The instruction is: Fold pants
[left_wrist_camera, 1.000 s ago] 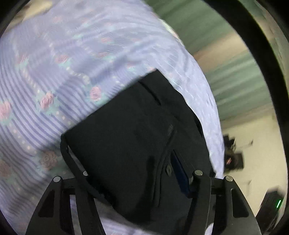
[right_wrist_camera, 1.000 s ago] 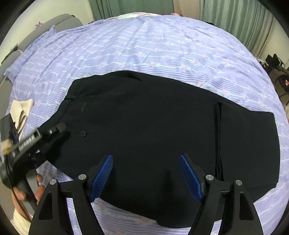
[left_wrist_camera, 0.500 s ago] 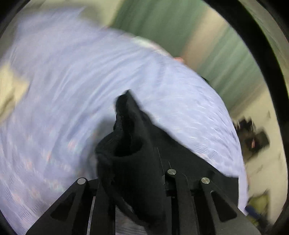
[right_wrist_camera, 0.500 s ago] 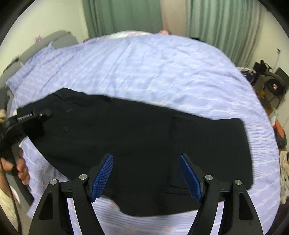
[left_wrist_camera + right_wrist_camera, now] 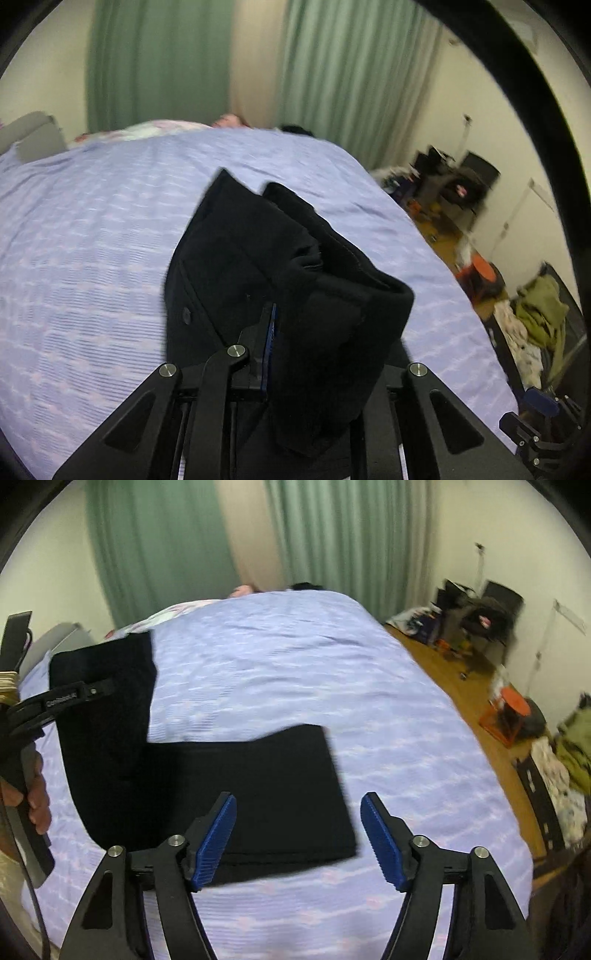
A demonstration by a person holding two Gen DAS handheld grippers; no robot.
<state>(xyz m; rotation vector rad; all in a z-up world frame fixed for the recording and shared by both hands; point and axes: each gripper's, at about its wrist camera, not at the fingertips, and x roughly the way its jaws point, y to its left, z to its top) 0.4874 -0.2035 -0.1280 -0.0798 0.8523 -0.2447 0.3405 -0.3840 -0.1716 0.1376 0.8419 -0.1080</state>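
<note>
My left gripper (image 5: 275,343) pinches the black cloth pants (image 5: 236,786), lifting their waist end for another fold; my right gripper (image 5: 297,840), jaws spread and just narrowing, holds nothing

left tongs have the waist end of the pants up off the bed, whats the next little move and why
Probably carry the left tongs, shut on the lifted waist end of the black pants, across and lower it onto the folded leg end lying flat on the bedspread. The right tongs, just closing a little, hold nothing and could pin that flat part.
</note>
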